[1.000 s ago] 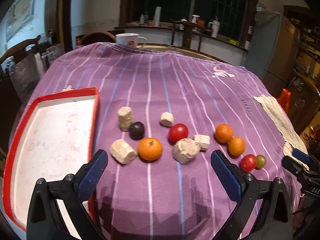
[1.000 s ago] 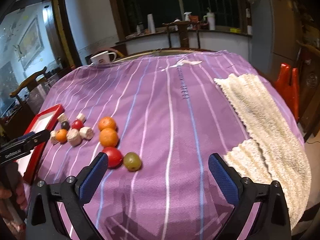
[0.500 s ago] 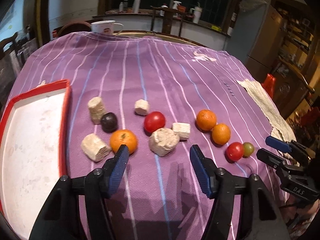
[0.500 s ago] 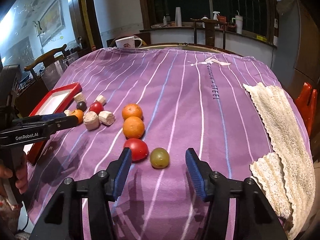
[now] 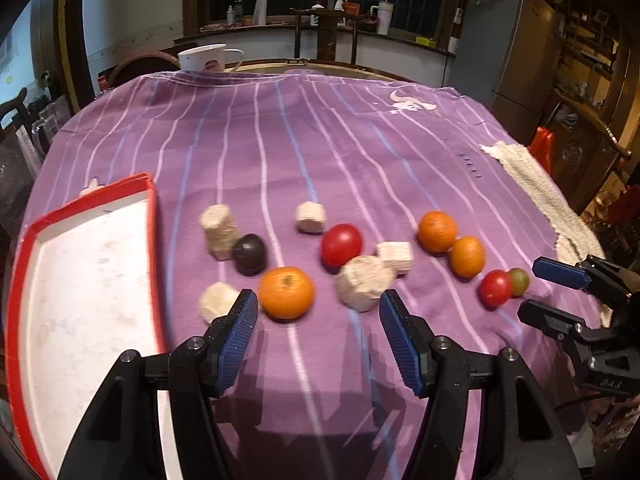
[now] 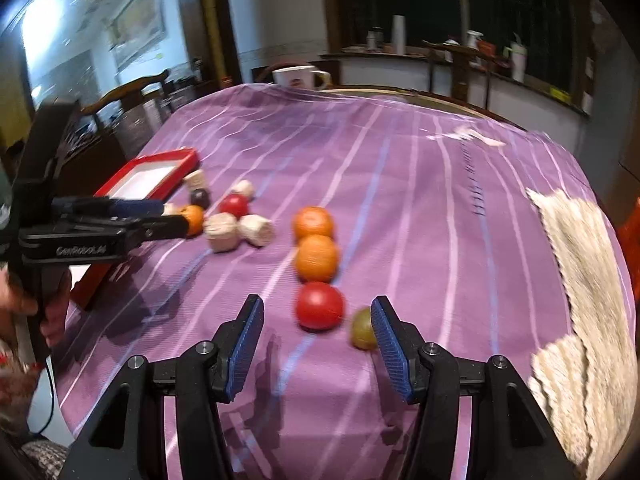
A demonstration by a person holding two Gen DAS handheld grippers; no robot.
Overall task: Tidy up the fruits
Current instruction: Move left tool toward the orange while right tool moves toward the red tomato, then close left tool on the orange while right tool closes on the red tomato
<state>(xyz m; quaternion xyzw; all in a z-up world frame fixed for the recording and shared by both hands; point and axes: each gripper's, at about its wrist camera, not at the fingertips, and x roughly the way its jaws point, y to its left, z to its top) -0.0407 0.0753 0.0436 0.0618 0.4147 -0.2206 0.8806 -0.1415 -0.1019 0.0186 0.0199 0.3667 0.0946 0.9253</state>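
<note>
Fruits lie on a purple striped cloth [image 5: 320, 140]. In the left wrist view my left gripper [image 5: 318, 310] is open and empty just short of an orange [image 5: 286, 292]; a dark plum [image 5: 249, 254], a red tomato [image 5: 341, 245] and two more oranges [image 5: 437, 231] lie beyond. A red-rimmed white tray [image 5: 80, 264] lies at the left. In the right wrist view my right gripper [image 6: 317, 318] is open around a red tomato [image 6: 319, 306], with a green fruit [image 6: 362, 334] by its right finger.
Several pale cork-like chunks [image 5: 363, 288] lie among the fruits. A cream knitted towel [image 6: 580, 280] lies at the table's right edge. A white mug [image 5: 208, 57] stands at the far edge. Chairs and a counter stand behind.
Both grippers have narrowed from wide open to partly open and moved forward toward the fruit. The right gripper swung left so the red tomato now sits between its fingers.
</note>
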